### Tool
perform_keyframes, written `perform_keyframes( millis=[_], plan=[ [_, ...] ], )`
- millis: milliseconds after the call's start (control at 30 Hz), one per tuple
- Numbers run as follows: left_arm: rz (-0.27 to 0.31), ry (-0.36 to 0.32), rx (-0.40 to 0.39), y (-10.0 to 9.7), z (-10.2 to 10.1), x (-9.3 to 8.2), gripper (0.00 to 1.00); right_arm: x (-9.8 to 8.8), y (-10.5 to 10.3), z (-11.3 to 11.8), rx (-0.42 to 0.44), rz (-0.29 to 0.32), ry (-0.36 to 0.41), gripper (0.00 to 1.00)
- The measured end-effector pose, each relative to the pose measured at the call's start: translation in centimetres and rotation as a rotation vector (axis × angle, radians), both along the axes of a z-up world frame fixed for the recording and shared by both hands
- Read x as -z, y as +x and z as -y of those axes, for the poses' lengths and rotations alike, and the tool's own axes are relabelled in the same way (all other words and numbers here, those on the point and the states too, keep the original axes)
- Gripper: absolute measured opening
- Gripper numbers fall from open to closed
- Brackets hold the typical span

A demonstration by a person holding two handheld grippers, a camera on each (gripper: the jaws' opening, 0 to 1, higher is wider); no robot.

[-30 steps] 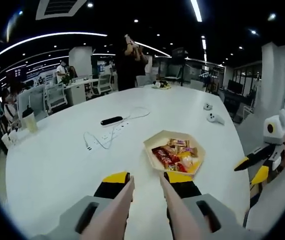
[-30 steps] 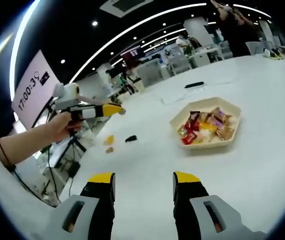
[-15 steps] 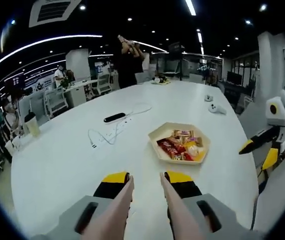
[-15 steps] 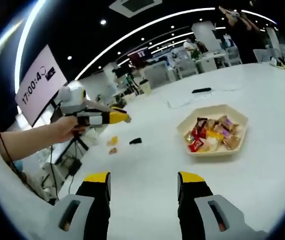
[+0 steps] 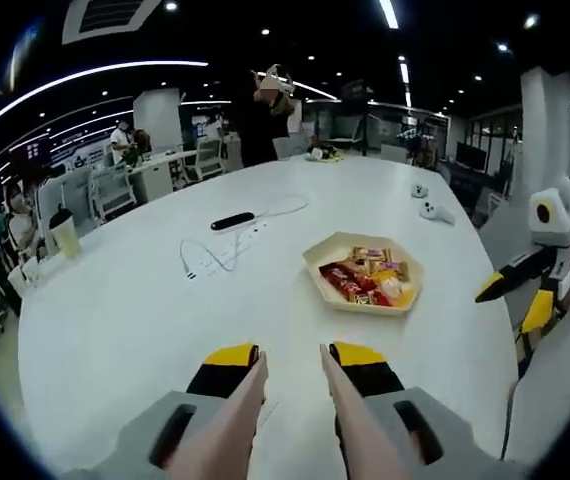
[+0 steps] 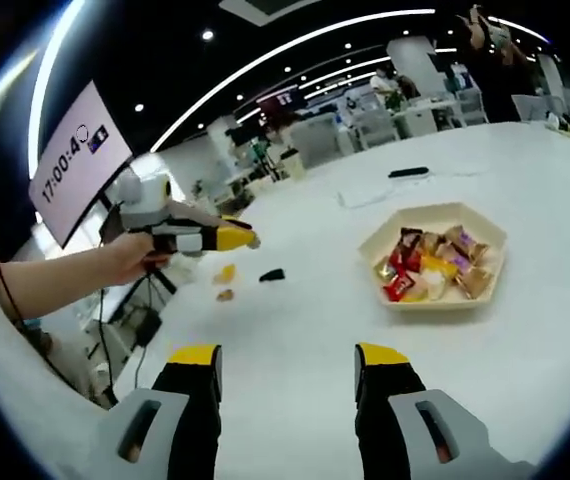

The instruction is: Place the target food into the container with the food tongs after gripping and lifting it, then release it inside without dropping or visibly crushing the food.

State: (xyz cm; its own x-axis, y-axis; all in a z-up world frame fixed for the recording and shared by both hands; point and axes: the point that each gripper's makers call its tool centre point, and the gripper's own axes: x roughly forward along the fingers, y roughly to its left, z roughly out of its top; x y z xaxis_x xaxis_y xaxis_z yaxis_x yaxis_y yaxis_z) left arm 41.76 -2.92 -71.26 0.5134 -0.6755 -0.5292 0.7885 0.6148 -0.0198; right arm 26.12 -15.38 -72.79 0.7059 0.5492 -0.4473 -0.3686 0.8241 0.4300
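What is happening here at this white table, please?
A person holds a gripper in each hand above a white table. The left gripper carries pale tongs, their tips apart and empty. The right gripper is open and empty. A hexagonal tray of wrapped snacks lies ahead, untouched. No food has been gripped yet.

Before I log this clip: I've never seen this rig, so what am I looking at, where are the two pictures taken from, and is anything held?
A person holds a two-jaw tool in each hand, and a fisheye camera rides on each, looking along its jaws. In the left gripper view, the left gripper grips pale food tongs, with the right gripper at the side. In the right gripper view, the right gripper's jaws stand apart with nothing between them. On the white table sit a hexagonal tray of wrapped snacks, a cable, a black remote-like bar and small scattered pieces.
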Motion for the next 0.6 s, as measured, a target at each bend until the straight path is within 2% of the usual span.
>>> perform_keyframes(
  millis=[600],
  plan=[
    [-0.032, 0.039, -0.018, 1.1, -2.6, 2.6, 0.27, 0.8, -0.1, -0.4, -0.018, -0.041, -0.019, 0.52]
  ],
)
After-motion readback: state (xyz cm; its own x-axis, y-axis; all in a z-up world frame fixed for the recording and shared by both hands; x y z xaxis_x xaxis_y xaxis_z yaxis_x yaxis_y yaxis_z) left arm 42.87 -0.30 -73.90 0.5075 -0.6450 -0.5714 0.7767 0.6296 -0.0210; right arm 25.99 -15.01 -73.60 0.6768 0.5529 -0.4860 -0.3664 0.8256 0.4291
